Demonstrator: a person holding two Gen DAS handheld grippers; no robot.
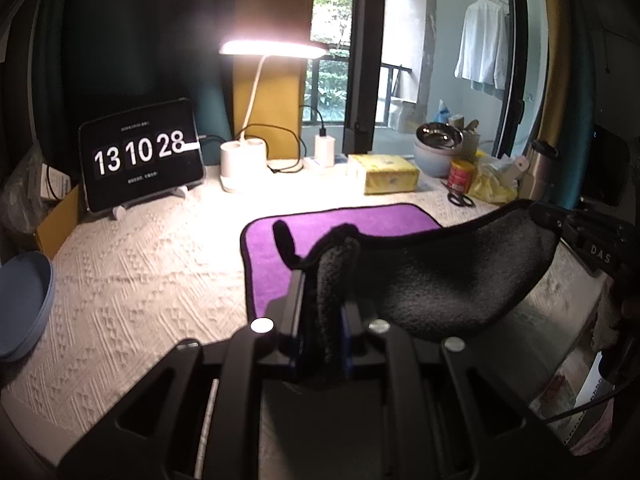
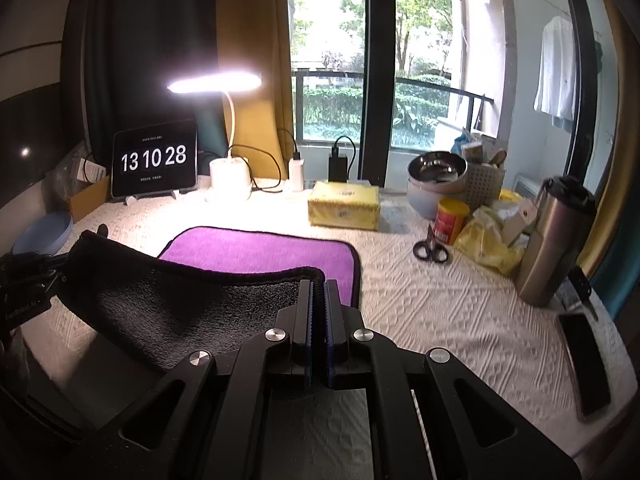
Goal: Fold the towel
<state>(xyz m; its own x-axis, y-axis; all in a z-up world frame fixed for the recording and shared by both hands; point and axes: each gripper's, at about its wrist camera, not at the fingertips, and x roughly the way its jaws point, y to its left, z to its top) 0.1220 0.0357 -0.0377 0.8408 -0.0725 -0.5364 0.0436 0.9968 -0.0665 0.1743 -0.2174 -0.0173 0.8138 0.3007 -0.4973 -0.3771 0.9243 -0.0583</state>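
The towel is purple on top (image 1: 340, 228) with a dark grey underside (image 1: 448, 276) and black trim. Its far half lies flat on the white patterned tablecloth (image 1: 140, 264); its near edge is lifted and sags between the two grippers. My left gripper (image 1: 324, 280) is shut on the near left corner, with bunched dark cloth between its fingers. My right gripper (image 2: 318, 284) is shut on the near right corner of the towel (image 2: 256, 252), and it shows in the left wrist view (image 1: 560, 220) holding that corner up. The left gripper shows at the left edge of the right wrist view (image 2: 36, 276).
At the back stand a tablet clock (image 1: 140, 160), a lit desk lamp (image 1: 244, 160), a yellow tissue pack (image 2: 344, 204), stacked bowls (image 2: 436, 184), a red can (image 2: 450, 220), scissors (image 2: 430, 248) and a steel thermos (image 2: 556, 236). A phone (image 2: 584, 364) lies at right; a blue plate (image 1: 24, 300) at left.
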